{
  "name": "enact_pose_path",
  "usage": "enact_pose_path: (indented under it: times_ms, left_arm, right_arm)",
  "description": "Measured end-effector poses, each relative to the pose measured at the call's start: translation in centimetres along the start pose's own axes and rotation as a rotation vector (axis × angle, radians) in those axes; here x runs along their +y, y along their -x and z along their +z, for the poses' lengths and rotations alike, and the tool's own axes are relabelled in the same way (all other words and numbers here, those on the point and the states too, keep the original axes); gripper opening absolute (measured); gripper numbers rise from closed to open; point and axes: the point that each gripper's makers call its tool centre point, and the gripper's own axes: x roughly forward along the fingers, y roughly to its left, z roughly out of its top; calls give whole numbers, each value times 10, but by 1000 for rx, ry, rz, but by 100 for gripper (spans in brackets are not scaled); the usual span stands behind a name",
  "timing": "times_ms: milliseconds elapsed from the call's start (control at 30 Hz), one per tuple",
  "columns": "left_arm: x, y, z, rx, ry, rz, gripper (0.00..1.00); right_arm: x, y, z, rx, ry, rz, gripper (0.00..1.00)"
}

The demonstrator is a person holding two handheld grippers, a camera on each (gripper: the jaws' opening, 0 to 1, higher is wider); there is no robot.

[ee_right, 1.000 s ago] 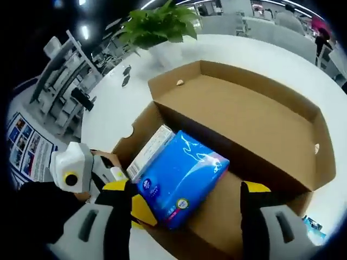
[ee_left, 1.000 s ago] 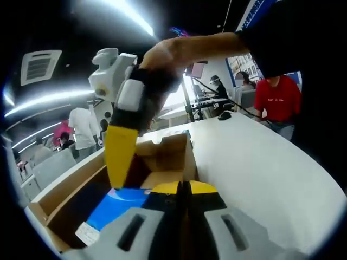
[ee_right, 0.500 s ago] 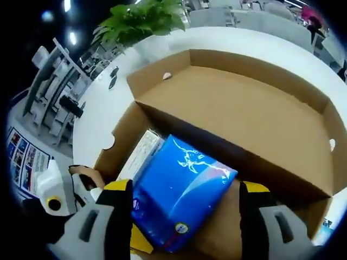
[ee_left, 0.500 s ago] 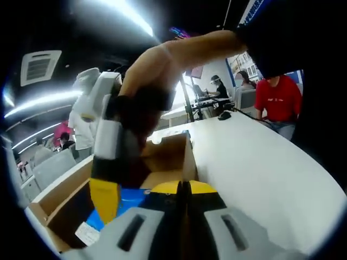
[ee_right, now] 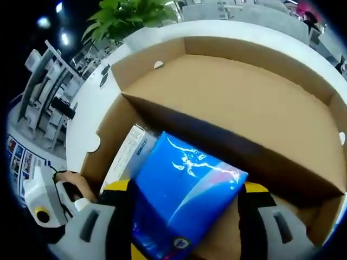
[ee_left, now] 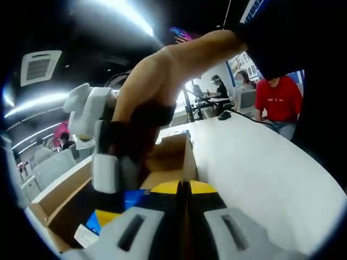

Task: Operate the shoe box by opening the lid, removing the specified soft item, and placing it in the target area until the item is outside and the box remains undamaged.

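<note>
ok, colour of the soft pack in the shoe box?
Glossy blue soft pack, with a white swirl graphic; clearest in the right gripper view.

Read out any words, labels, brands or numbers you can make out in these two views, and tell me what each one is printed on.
None can be read.
Blue soft pack in the shoe box: small round marks and print near its lower end, too blurred.
White box beside the pack: dark lettering along its side, too small.
White label in the box: unreadable.
Blue sign: white characters, blurred.
Posters: too small.
</note>
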Motion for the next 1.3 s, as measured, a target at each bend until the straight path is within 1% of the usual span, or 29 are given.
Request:
enact_pose_path:
  times_ms: [100, 233, 400, 467, 500, 600, 700, 733, 767, 800, 833, 900, 933, 967, 1000, 1033, 1133, 1167, 1200, 1300]
  left_arm:
    - [0, 0, 0, -1, 0, 0, 4]
    - [1, 0, -1, -1, 0, 1, 4]
    - [1, 0, -1, -1, 0, 1, 4]
    - [1, 0, -1, -2, 0, 1, 4]
    - [1, 1, -1, -2, 0, 1, 4]
    - [1, 0, -1, -2, 0, 1, 4]
    - [0, 1, -1, -2, -1, 1, 4]
    - [0, 1, -1, -2, -1, 1, 4]
    - [0, 1, -1, -2, -1, 2, 4]
    - [1, 1, -1, -2, -1, 2, 4]
    - [1, 1, -1, -2, 0, 1, 4]
    - [1, 1, -1, -2, 0, 2, 4]
    - [0, 1, -1, -2, 0, 2, 4]
    - [0, 1, -1, -2, -1, 2, 4]
    - [0, 1, -1, -2, -2, 2, 4]
    - [0, 1, -1, -3, -1, 3, 4]
    - [0, 1, 0, -3, -1, 3, 4]
    - [0, 1, 0, -3, -1, 3, 4]
    - [0, 1, 1, -3, 0, 3, 4]
    - [0, 1, 1, -3, 0, 2, 4]
  right_arm:
    - [-4, 1, -1, -7, -4, 11, 80]
    - [-24, 10, -4, -9, -16, 1, 80]
    - [-46, 21, -12, 19, -21, -6, 79]
    - [-53, 25, -15, 43, -14, -7, 79]
    - [-59, 29, -17, 50, -26, -21, 79]
    - [-60, 30, -19, 53, -25, -28, 83]
    - [-54, 31, -20, 48, -54, -41, 83]
    - [-53, 34, -22, 45, -56, -67, 85]
    - [-48, 35, -24, 49, -36, -74, 90]
    - [-47, 35, -24, 43, -44, -87, 93]
    - [-45, 32, -22, 20, -64, -100, 94]
    - [-43, 24, -25, 23, -90, -96, 95]
    - [-35, 20, -30, 26, -100, -95, 96]
    - [-35, 19, -29, 15, -84, -122, 99]
    - [-41, 17, -30, 29, -36, -164, 99]
    - [-44, 17, -32, 46, -20, -177, 98]
    - [-44, 16, -33, 55, -18, -187, 93]
    - [-49, 16, -33, 52, -25, -181, 92]
    - [-49, 15, -33, 52, -26, -178, 92]
    - [-54, 19, -37, 68, -7, -164, 91]
